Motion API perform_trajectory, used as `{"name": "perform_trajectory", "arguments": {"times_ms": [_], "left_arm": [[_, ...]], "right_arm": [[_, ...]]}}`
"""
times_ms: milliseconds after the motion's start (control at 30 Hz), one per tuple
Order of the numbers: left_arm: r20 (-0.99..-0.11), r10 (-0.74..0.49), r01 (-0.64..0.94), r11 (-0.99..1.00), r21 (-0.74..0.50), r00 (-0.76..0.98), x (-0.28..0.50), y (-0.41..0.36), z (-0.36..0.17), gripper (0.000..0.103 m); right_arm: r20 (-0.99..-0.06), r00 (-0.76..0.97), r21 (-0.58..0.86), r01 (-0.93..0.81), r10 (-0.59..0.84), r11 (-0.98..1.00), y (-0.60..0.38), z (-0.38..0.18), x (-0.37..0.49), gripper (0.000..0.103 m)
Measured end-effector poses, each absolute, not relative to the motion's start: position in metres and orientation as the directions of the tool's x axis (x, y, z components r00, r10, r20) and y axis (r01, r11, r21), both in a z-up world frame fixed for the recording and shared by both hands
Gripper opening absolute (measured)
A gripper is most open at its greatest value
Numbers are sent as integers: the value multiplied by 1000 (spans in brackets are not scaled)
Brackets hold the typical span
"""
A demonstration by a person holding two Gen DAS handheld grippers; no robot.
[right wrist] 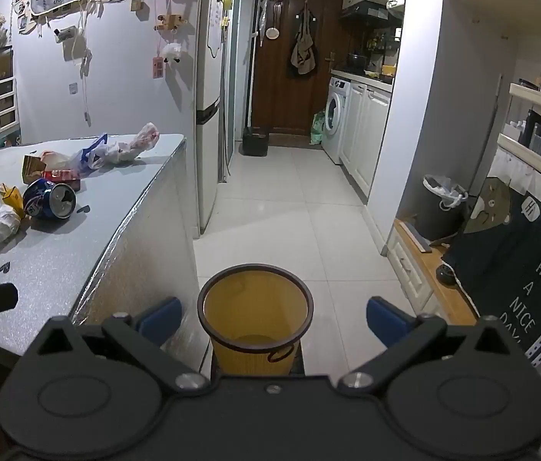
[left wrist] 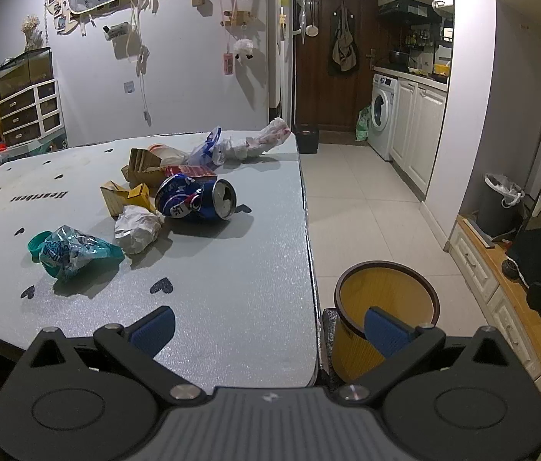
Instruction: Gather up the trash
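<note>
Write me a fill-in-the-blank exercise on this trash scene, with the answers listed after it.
1. The crushed blue can lies on its ____ on the grey table.
2. The yellow bin stands on the ____ beside the table.
3. The left gripper and the right gripper both have their jaws ____ with nothing between them.
4. The crumpled white paper lies between the can and the ____ plastic wrapper.

Missing words: side; floor; open; teal

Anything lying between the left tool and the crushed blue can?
Only bare table top in the left wrist view; the left tool is open and the blue can lies beyond.
</note>
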State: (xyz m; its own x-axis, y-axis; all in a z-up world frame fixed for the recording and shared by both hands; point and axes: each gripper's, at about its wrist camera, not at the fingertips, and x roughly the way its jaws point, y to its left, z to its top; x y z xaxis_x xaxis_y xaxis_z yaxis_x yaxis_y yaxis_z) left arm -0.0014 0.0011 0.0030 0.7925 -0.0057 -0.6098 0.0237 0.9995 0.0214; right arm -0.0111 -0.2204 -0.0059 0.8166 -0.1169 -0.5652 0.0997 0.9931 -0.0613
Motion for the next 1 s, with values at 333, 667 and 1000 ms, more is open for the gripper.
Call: {"name": "perform_trajectory", "arguments": {"times_ms": [333,667,1000], "left_arm": [[-609,-8,28,999,24,793,2,0,-1,103],[-608,-9,30,999,25,794,1,-3,0,103],[-608,-9,29,999,24,794,1,-3,0,103]], "right_arm": [[-568,815,-61,101,-118,993,-225,1,-6,103],[-571,812,-62,101,-119,993,-227,-1,-10,103],[-567,814,-72,104,-127,992,-225,-6,-9,103]]}}
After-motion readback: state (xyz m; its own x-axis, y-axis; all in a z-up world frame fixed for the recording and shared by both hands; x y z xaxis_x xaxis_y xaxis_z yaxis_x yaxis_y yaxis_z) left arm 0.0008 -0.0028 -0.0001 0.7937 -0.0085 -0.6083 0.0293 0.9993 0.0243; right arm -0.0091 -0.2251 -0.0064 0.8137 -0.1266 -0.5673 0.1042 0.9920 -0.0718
